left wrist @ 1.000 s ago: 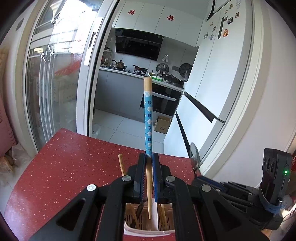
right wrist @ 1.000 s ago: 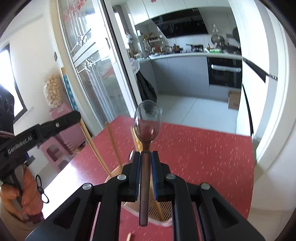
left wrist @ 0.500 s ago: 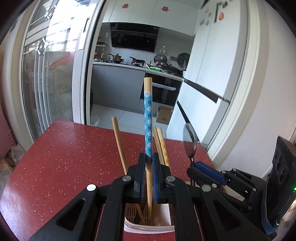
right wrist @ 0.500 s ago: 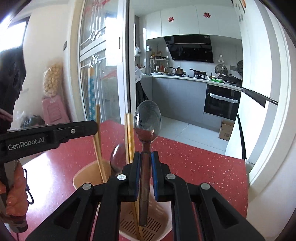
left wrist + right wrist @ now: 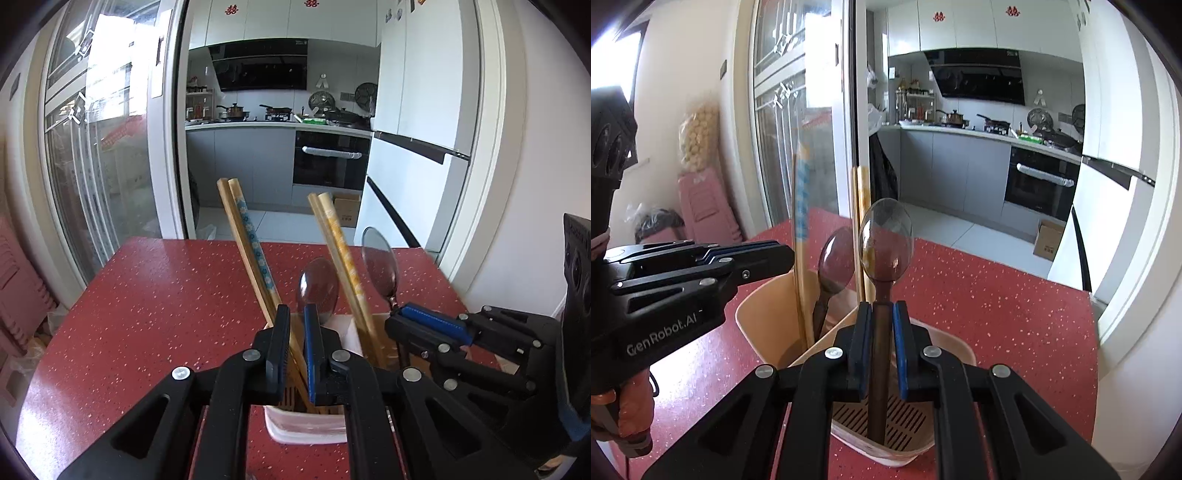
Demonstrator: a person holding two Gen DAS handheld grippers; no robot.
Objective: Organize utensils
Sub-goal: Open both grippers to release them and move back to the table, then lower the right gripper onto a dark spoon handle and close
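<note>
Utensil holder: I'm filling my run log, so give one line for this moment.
left gripper: open by blue-flowered wooden chopsticks | right gripper: shut on brown spoon in beige plastic utensil holder

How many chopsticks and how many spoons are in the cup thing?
Wooden chopsticks with blue flower pattern: 2
Wooden chopsticks with yellow pattern: 2
Dark shiny spoons: 2
Total in the beige plastic utensil holder: 6

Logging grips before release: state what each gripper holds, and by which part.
Right gripper clamps the spoon by its handle, just below the bowl. Left gripper holds nothing, fingers apart.
</note>
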